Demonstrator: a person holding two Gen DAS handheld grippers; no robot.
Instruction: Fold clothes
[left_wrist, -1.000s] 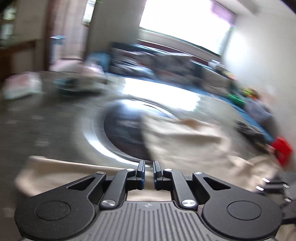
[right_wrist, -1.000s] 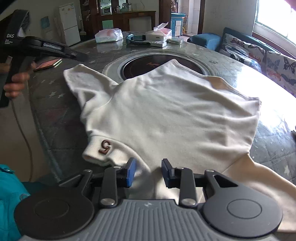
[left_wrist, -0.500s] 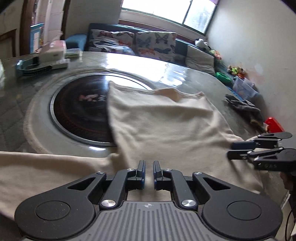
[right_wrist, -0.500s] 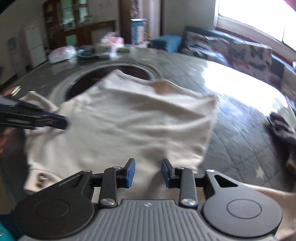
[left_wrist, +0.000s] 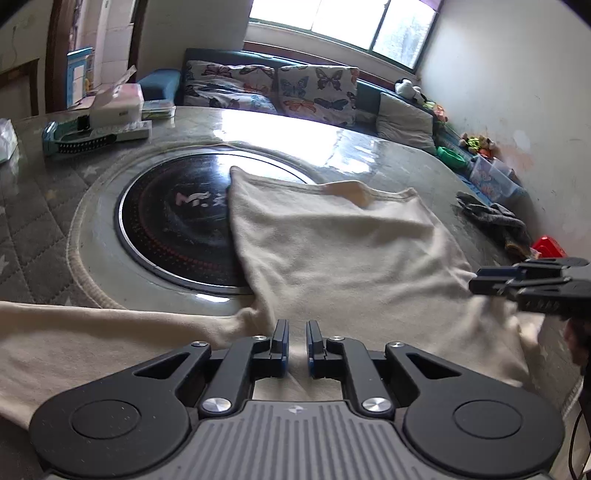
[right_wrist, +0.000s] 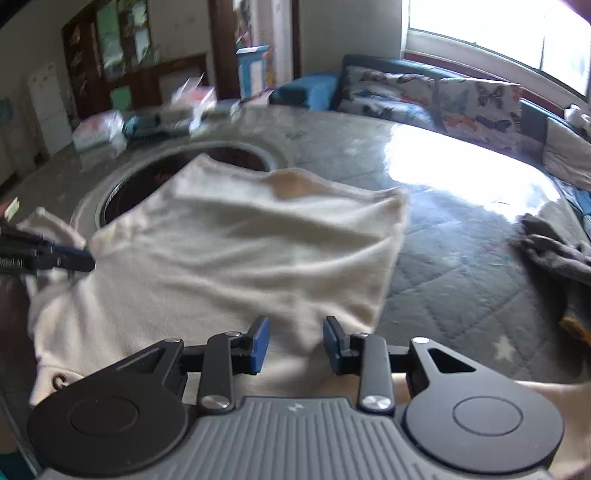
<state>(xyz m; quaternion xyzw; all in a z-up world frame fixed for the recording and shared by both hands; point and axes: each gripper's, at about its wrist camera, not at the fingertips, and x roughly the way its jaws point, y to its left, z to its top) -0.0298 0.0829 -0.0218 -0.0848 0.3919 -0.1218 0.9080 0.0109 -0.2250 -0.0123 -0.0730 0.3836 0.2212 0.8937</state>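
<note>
While the cream top (left_wrist: 332, 258) lies spread on the surface (left_wrist: 388, 147), body running toward twelve o'clock, left gripper (left_wrist: 296, 345) sits clenched on its near edge and right gripper (right_wrist: 295, 345) stands released above it.

On my left gripper (left_wrist: 296, 345) I see black link arms joined by silver round-head screws, two large black discs flanking a ribbed grey housing with a small emblem at its centre, and blue pads lining the fingers. My right gripper (right_wrist: 296, 345) is built alike; beside its left disc, white lettering marks the other unit's black finger.
</note>
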